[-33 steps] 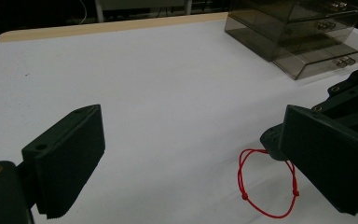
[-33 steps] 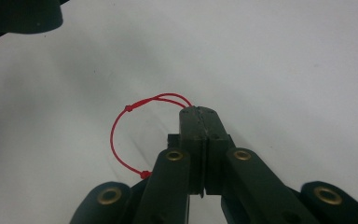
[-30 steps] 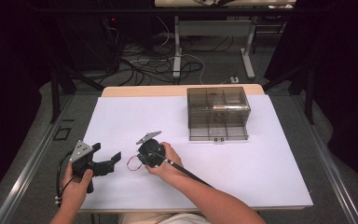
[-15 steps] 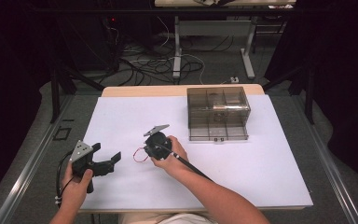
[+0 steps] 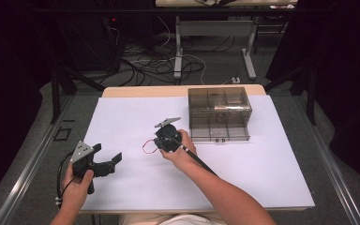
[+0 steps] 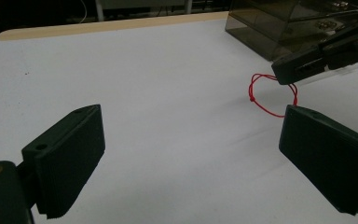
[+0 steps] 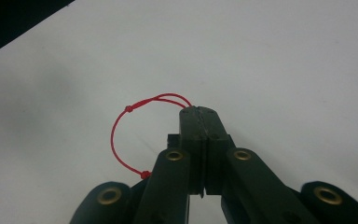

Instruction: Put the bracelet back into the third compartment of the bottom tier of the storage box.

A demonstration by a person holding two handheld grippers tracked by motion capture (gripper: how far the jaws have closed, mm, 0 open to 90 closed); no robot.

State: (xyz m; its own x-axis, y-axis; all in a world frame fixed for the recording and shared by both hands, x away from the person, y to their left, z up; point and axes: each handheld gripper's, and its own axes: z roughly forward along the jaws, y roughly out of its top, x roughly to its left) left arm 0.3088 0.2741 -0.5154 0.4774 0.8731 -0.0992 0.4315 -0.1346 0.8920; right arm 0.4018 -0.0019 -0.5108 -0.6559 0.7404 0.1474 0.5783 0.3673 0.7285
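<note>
Red cord loop pinched in right jaws, held over desk.

The red cord loop (image 7: 121, 140) is gripped at its top by the right gripper (image 7: 199, 116), jaws clenched on it; the loop hangs out to their left side. The left gripper (image 6: 186, 154) is held with jaws released and wide, nothing between them, the loop (image 6: 266, 95) lying ahead and right of them, well apart. The smoked box (image 5: 219, 112) sits beyond the right jaws.

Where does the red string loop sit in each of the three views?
High view: red string loop left of centre, at the right claw.
Left gripper view: right side, hanging from the right claw.
Right gripper view: centre-left, pinched by the right claw.
Shared landmark: the white sheet.
</note>
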